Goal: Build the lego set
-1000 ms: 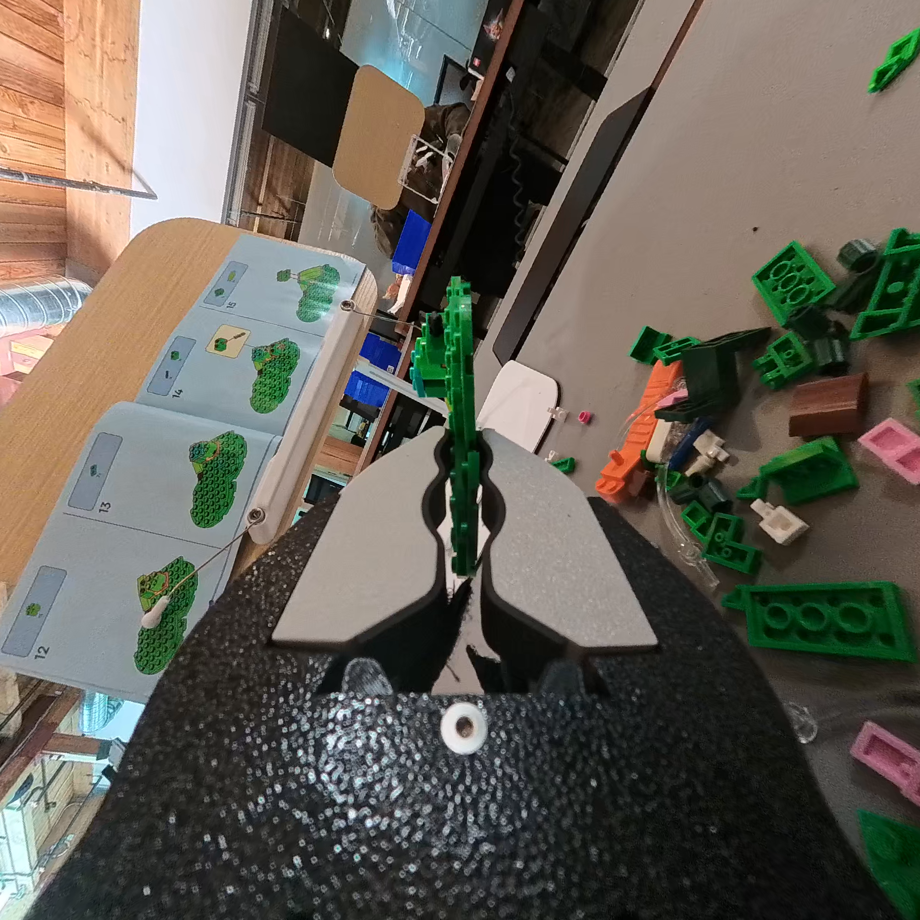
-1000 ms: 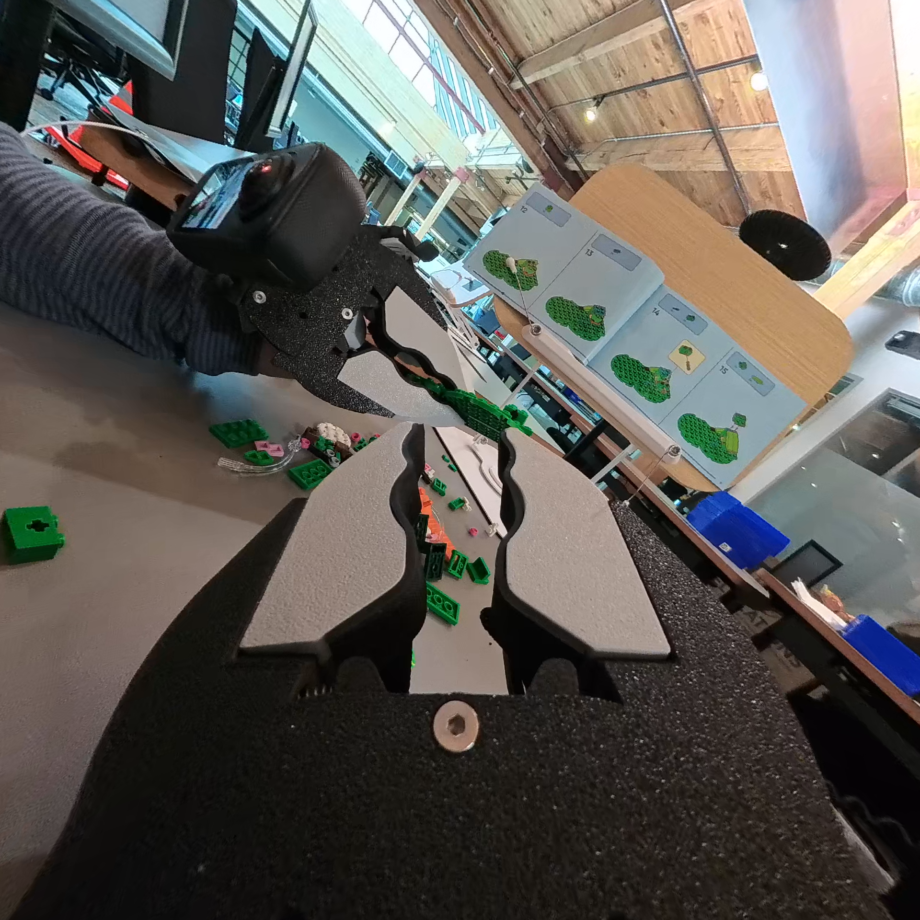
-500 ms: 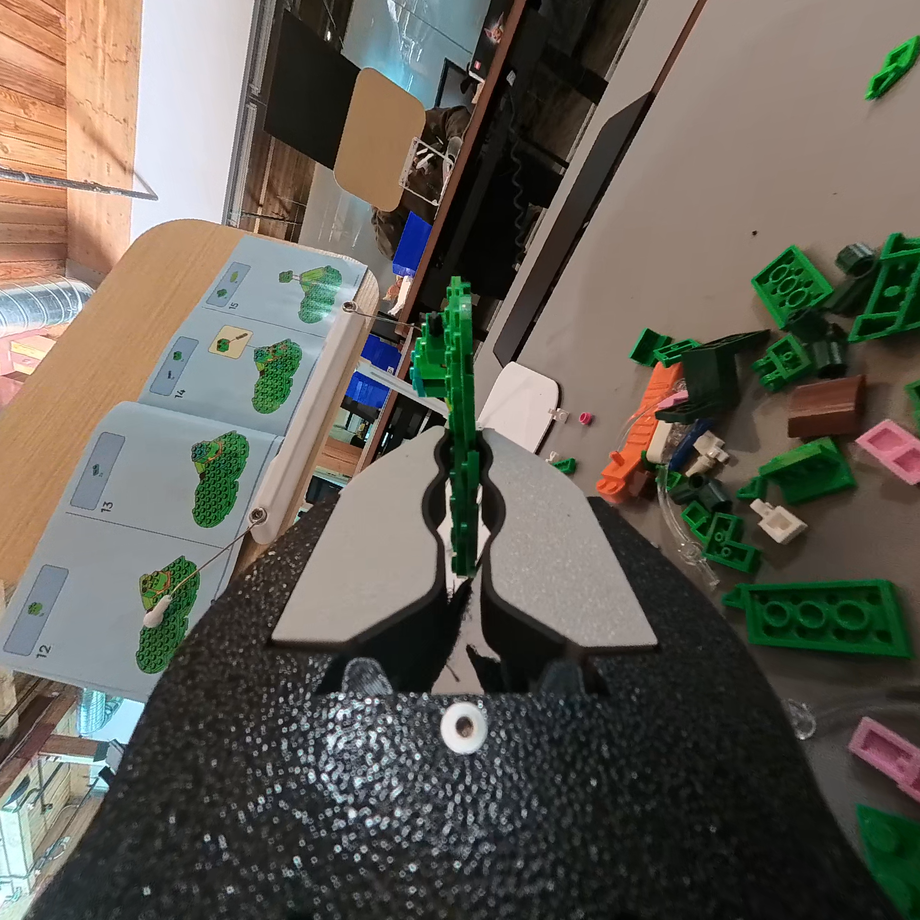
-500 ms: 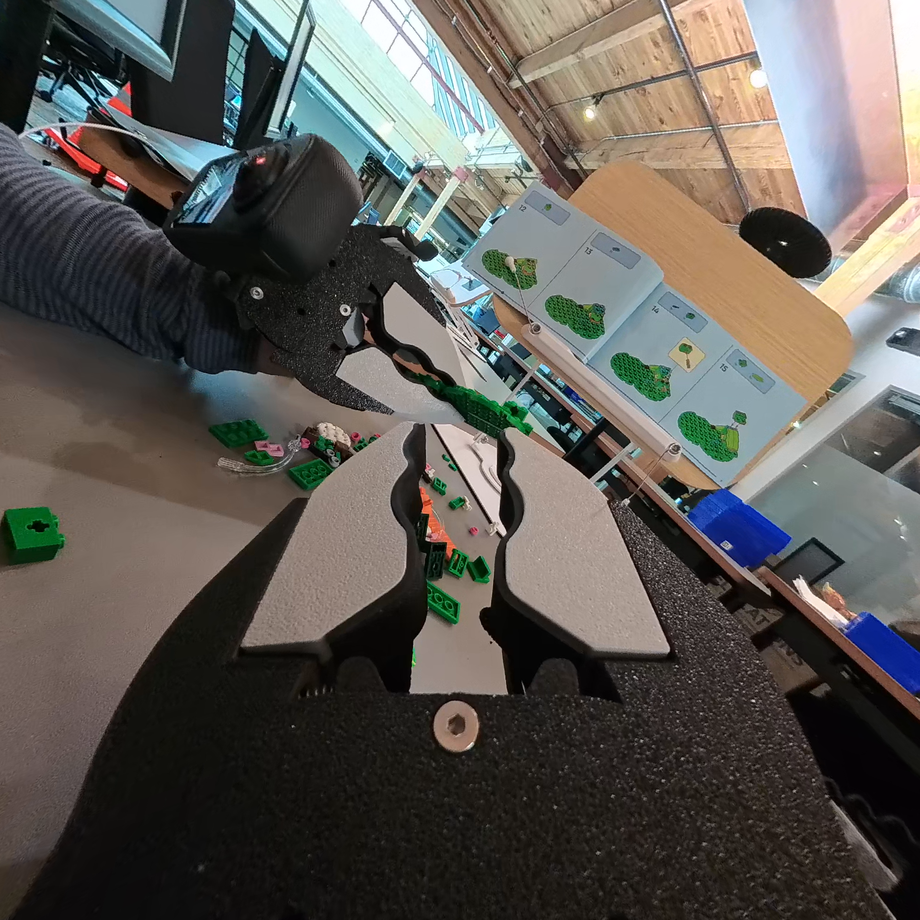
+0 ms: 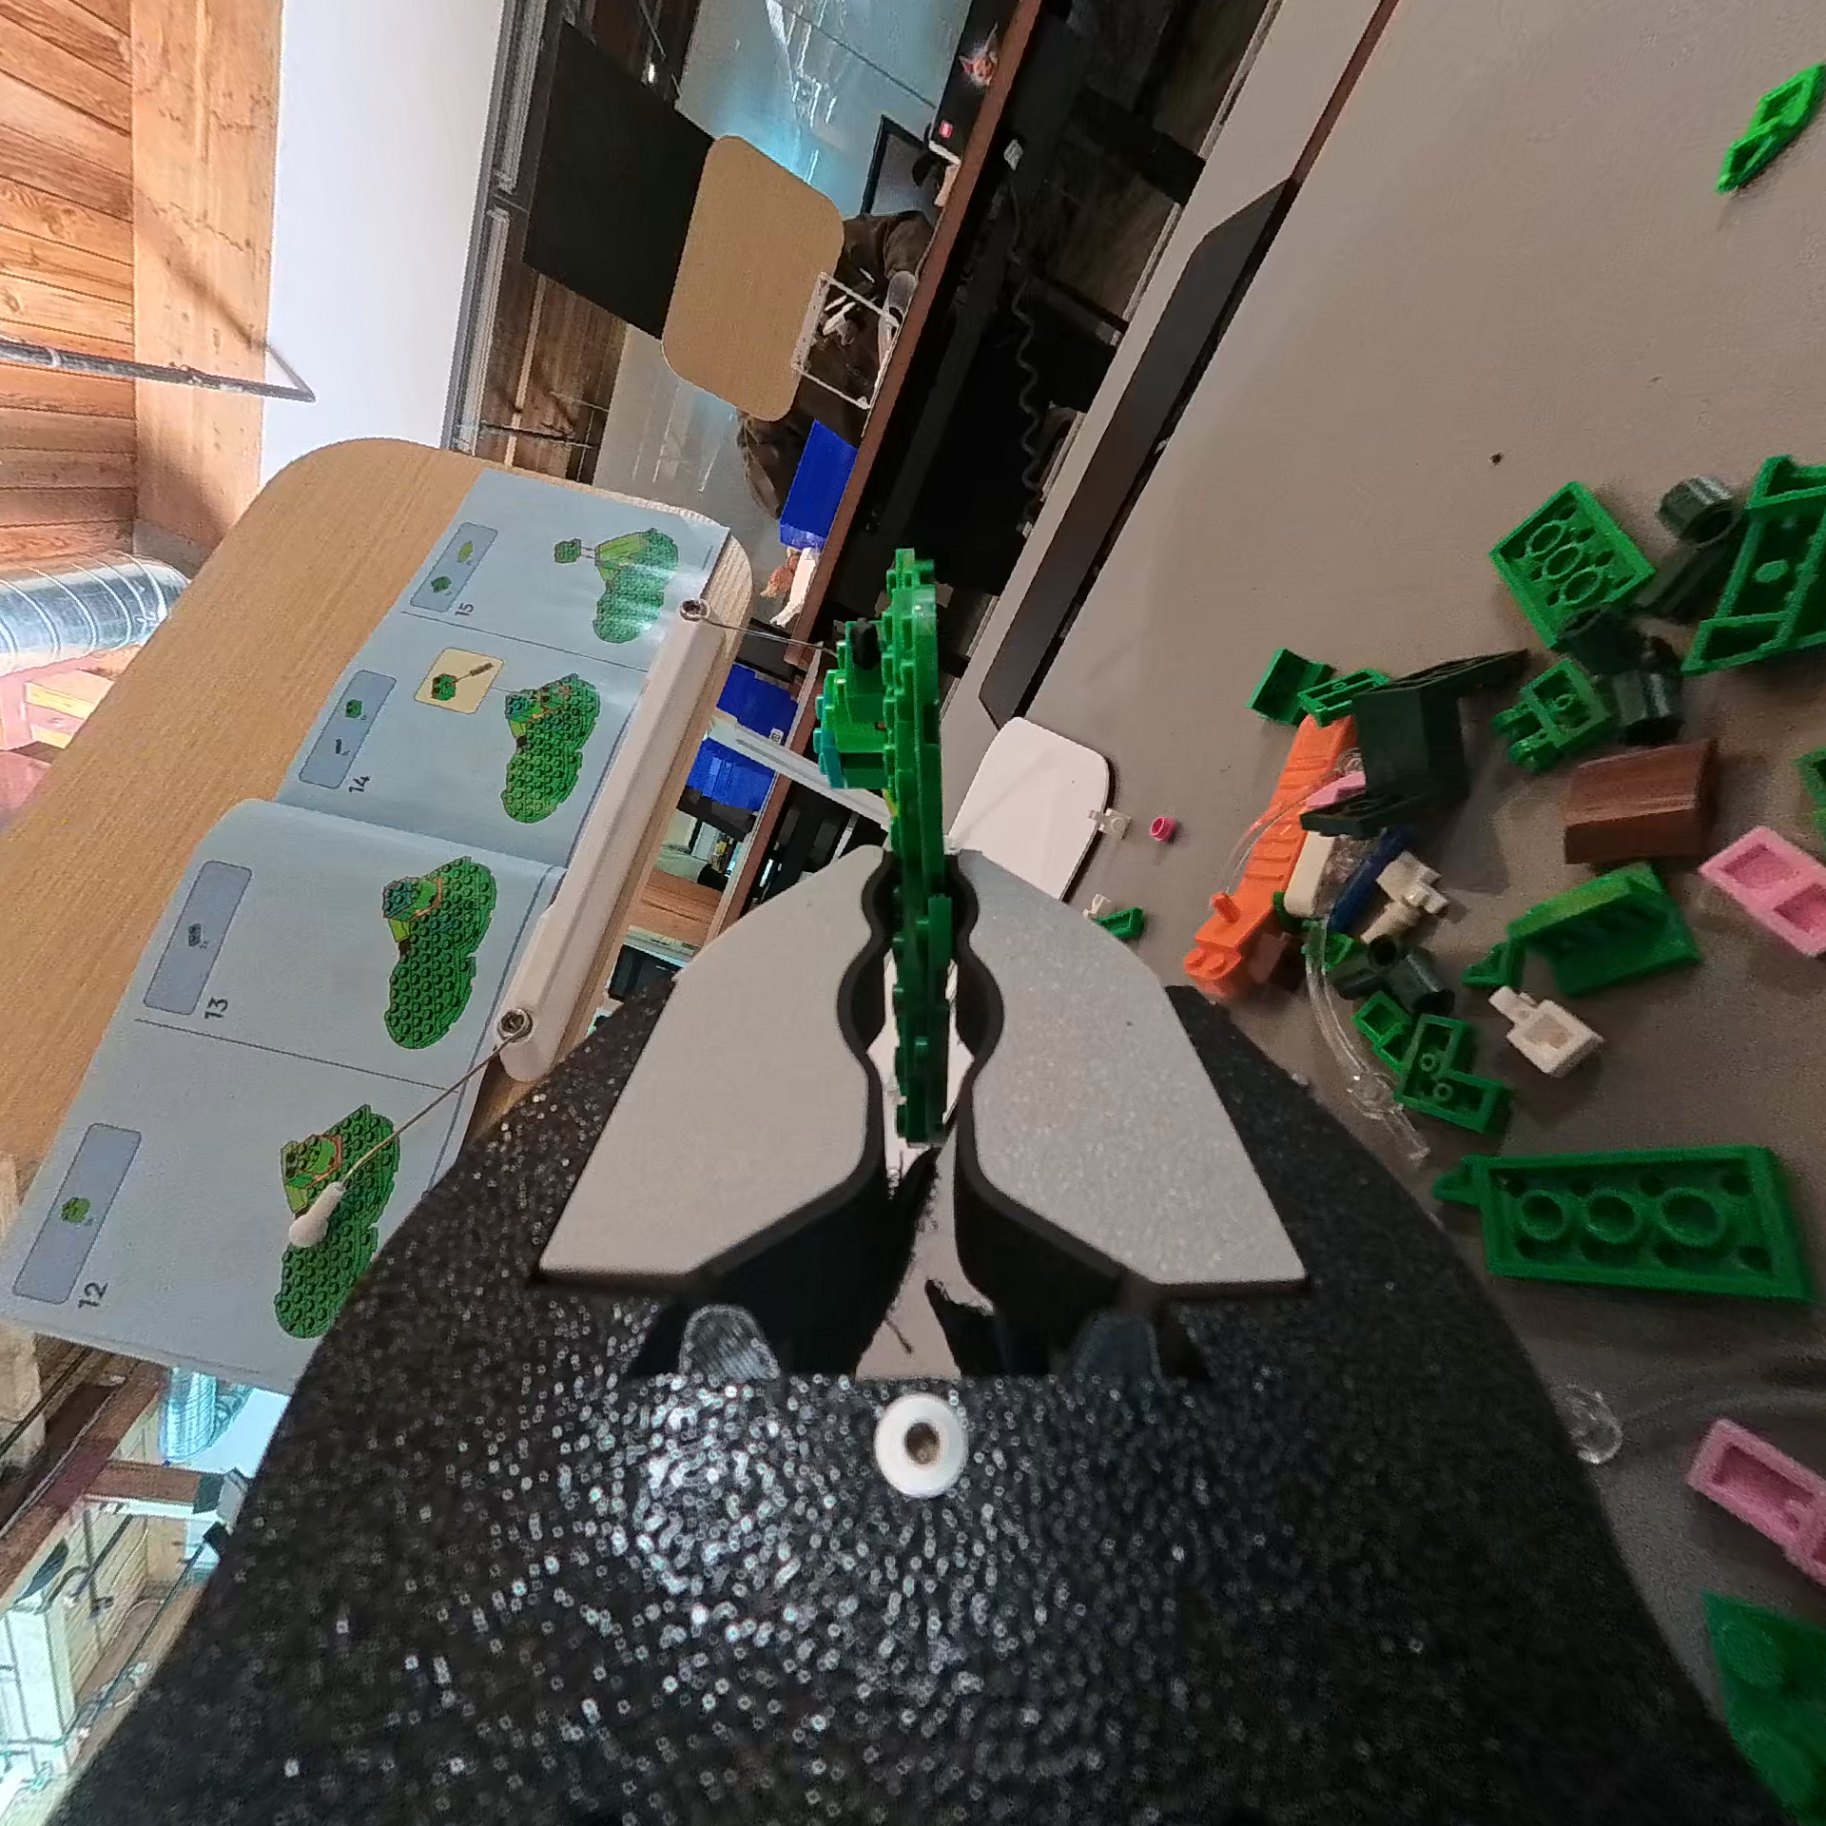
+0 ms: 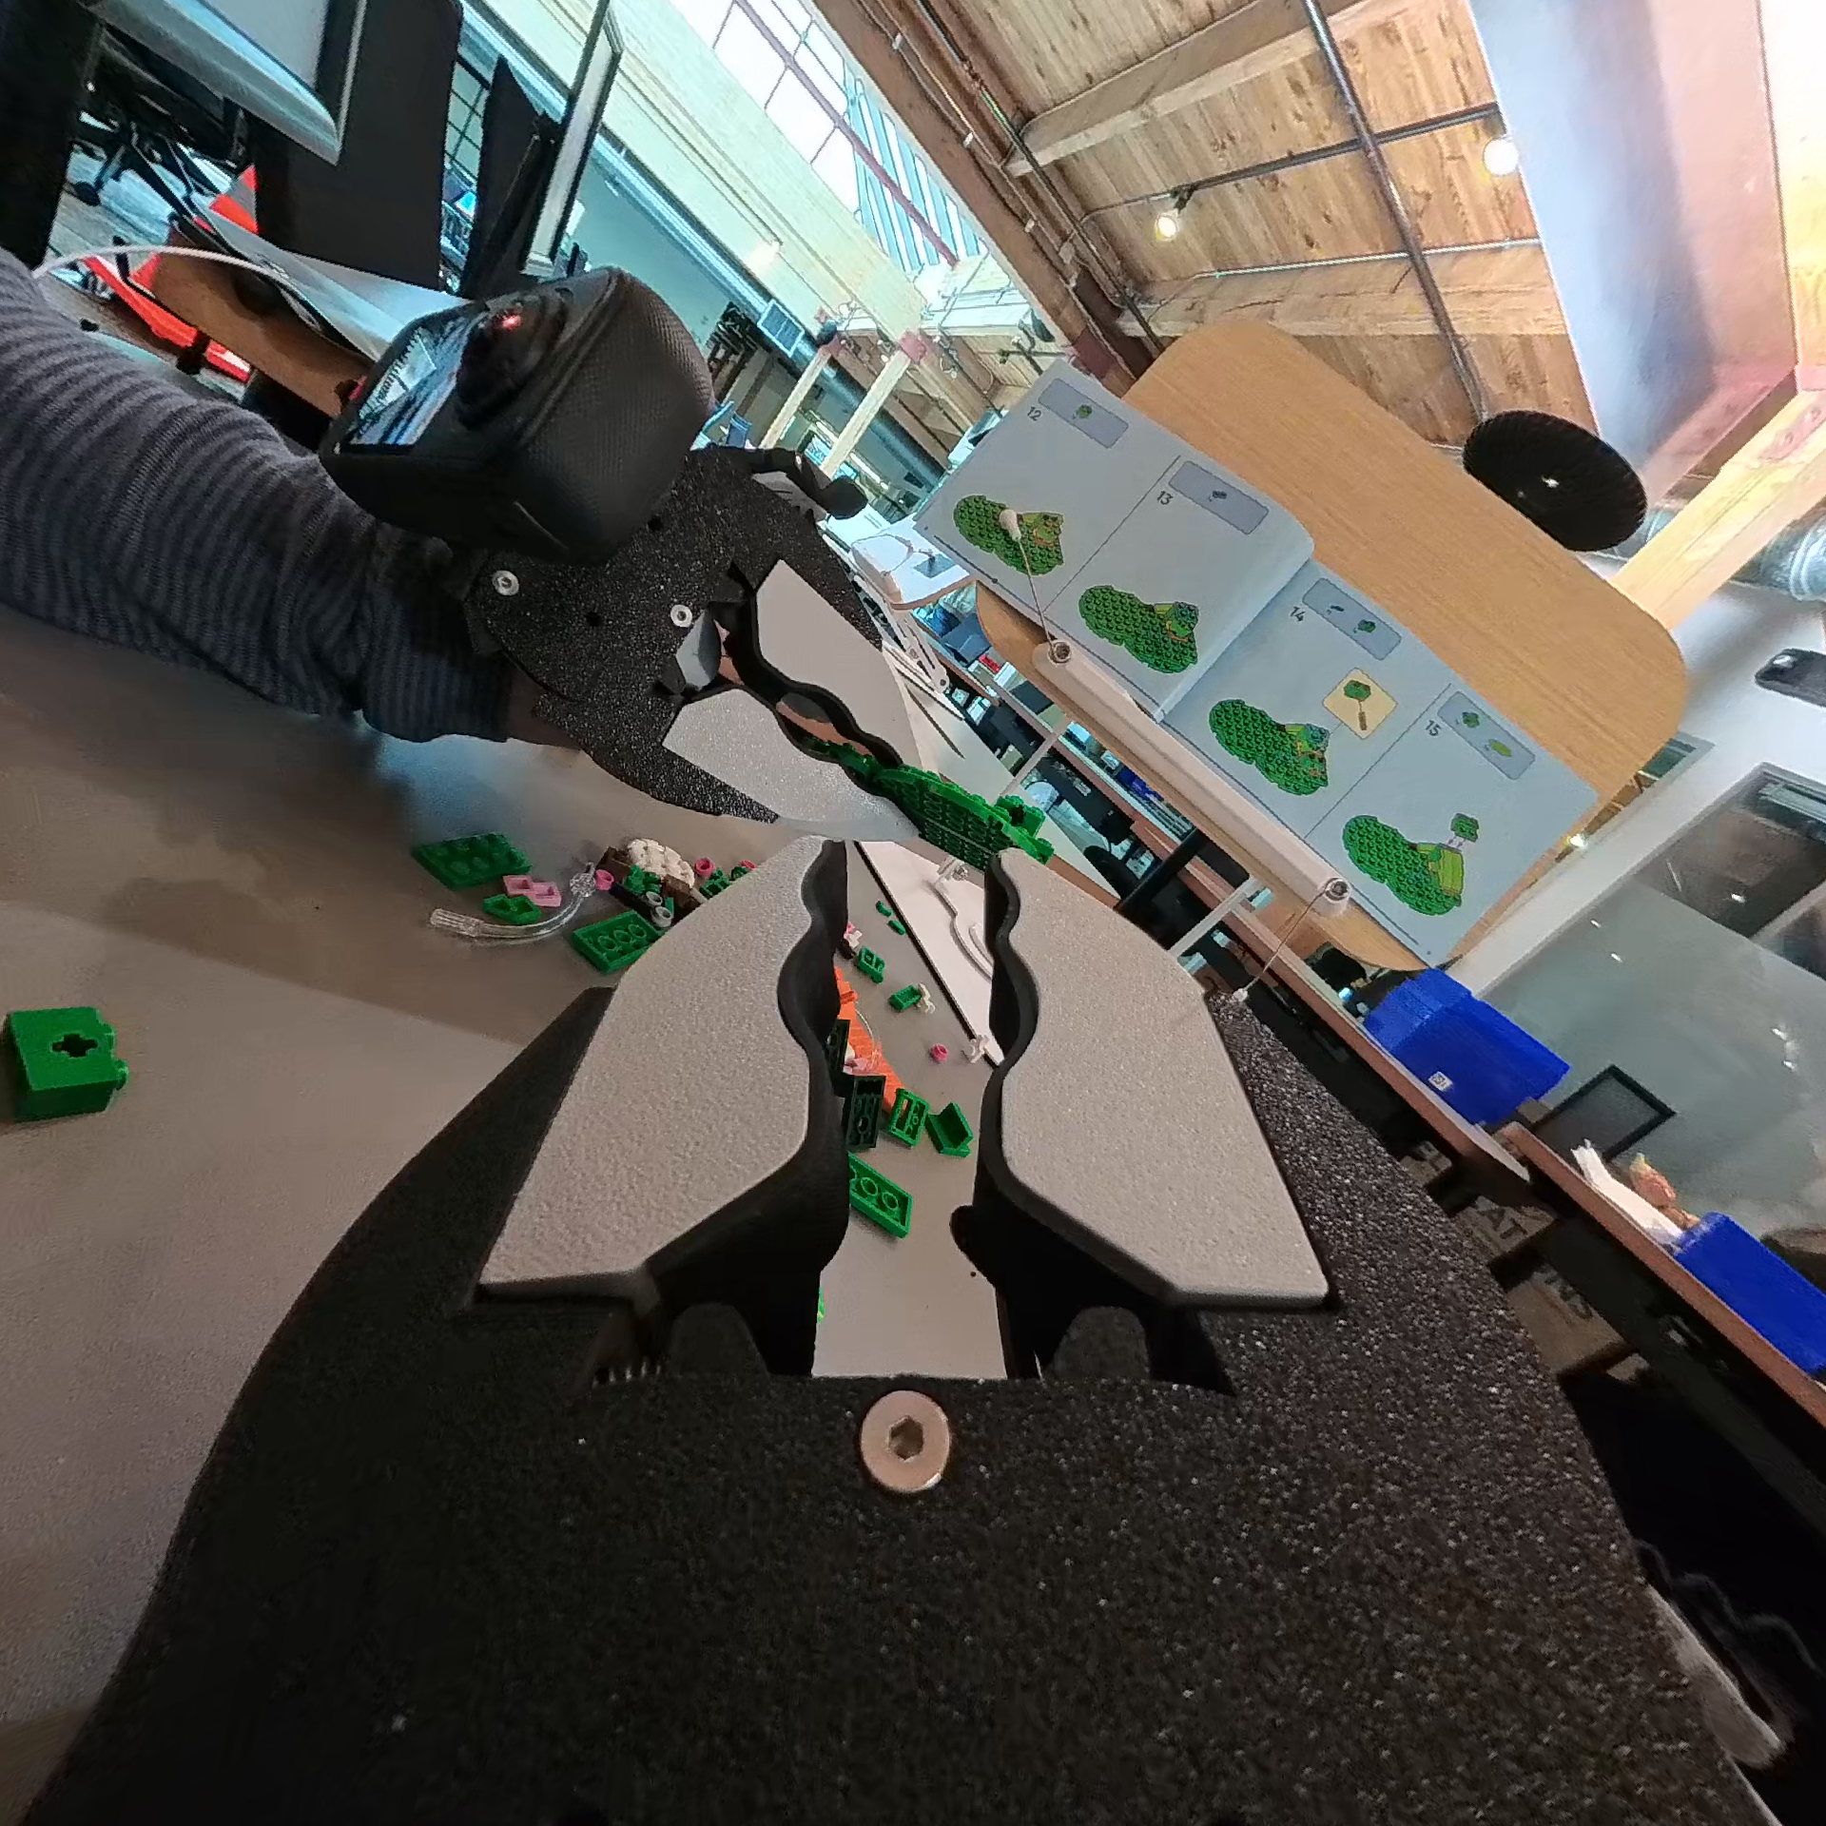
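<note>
My left gripper (image 5: 914, 874) is shut on a green studded Lego plate (image 5: 914, 751) and holds it edge-on above the grey table, with small green and teal bricks stacked near its far end. The same gripper (image 6: 790, 761) and plate (image 6: 949, 810) show in the right wrist view, held by a person's sleeved arm. My right gripper (image 6: 909, 870) is open and empty, just below and in front of that plate's tip. An open instruction booklet (image 5: 395, 889) stands on a wooden board and also shows in the right wrist view (image 6: 1235, 672).
Loose green, pink, brown, white and orange Lego pieces (image 5: 1482, 889) lie scattered on the table (image 5: 1482, 346), among them a long green wedge plate (image 5: 1630, 1225). A single green brick (image 6: 64, 1062) lies apart at the left. Blue bins (image 6: 1462, 1047) sit beyond the table edge. The tips of one gripper are about 12 centimetres away from the tips of the other.
</note>
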Demonstrator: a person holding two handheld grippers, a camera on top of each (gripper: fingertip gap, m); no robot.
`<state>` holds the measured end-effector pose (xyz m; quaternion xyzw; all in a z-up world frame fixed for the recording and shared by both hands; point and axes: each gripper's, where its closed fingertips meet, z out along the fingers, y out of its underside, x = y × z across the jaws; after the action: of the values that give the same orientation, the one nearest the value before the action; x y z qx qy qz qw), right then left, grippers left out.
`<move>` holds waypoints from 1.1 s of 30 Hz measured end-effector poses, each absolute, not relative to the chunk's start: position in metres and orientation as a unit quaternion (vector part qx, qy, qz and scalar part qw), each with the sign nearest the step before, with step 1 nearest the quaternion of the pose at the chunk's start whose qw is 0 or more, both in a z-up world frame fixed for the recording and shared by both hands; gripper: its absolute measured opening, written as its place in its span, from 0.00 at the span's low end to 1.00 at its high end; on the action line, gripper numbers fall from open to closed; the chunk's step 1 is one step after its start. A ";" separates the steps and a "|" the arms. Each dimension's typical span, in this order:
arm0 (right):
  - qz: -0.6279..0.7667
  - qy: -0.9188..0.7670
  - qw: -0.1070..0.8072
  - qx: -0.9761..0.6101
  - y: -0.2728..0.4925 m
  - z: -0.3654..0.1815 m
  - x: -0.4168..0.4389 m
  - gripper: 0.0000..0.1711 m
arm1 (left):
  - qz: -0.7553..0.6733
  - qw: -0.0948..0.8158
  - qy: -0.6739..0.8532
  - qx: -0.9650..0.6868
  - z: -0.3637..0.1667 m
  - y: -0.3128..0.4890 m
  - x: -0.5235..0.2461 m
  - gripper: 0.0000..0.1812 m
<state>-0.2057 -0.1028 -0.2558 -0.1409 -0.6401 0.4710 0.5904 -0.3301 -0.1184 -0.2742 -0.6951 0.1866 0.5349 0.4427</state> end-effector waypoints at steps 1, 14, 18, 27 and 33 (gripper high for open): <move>0.471 -0.641 0.590 -0.141 -0.103 -0.256 -0.206 0.14 | 0.535 0.442 0.187 -0.695 -0.274 -0.118 -0.330 0.04; 0.512 -0.574 0.606 -0.203 -0.078 -0.222 -0.203 0.13 | 0.608 0.401 0.164 -0.665 -0.248 -0.151 -0.353 0.04; 0.501 -0.617 0.554 -0.247 -0.058 -0.209 -0.210 0.15 | 0.634 0.394 0.139 -0.651 -0.234 -0.176 -0.367 0.04; 0.325 -0.725 0.429 -0.430 0.073 -0.201 -0.138 0.08 | 0.609 0.424 0.148 -0.653 -0.238 -0.171 -0.361 0.04; 0.178 -0.760 0.277 -0.561 0.142 -0.281 -0.057 0.10 | 0.557 0.448 0.232 -0.659 -0.261 -0.132 -0.315 0.04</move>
<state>-0.0571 0.1424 -0.2810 -0.5607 -0.7597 0.1783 0.2771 -0.3152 -0.1324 -0.2611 -0.6592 0.2322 0.5573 0.4484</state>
